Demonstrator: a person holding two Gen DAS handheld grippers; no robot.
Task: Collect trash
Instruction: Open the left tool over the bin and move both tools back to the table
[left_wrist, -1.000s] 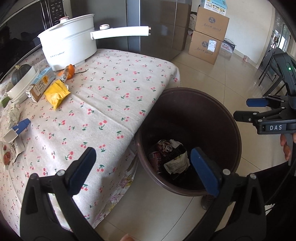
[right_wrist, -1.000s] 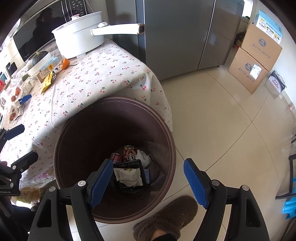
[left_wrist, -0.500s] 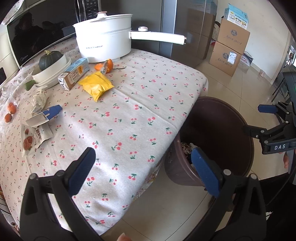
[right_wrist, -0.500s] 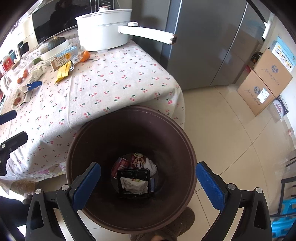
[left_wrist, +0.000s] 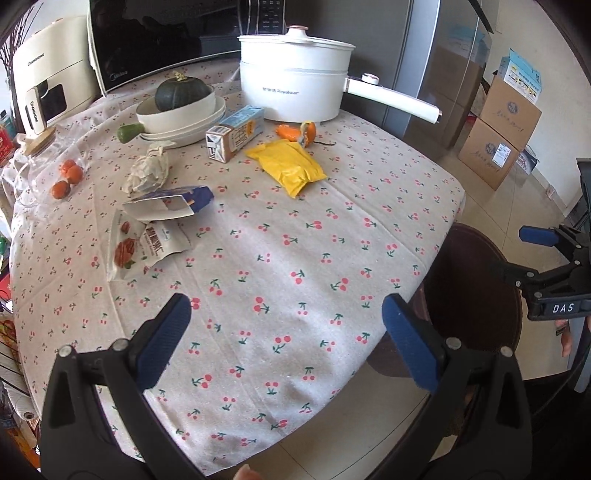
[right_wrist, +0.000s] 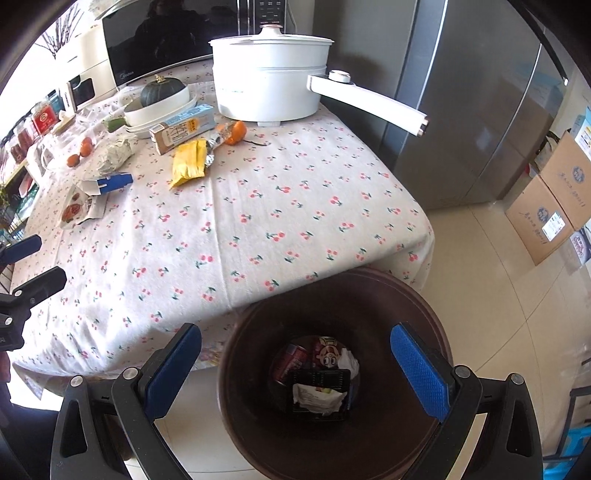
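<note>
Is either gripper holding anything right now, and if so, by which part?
Nothing is held. The left gripper is open over the tablecloth, and the right gripper is open above the trash bin, jaws empty after just opening.

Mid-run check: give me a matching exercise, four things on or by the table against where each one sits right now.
Things:
1. green squash
2. yellow packet
3. black tray
4. blue carton flap

Places:
A. inside the brown bin
B. in the white bowl
C. on the cloth in front of the white pot
D. on top of the red-printed snack bag

Pairs: 1-B, 2-C, 3-A, 4-D
</note>
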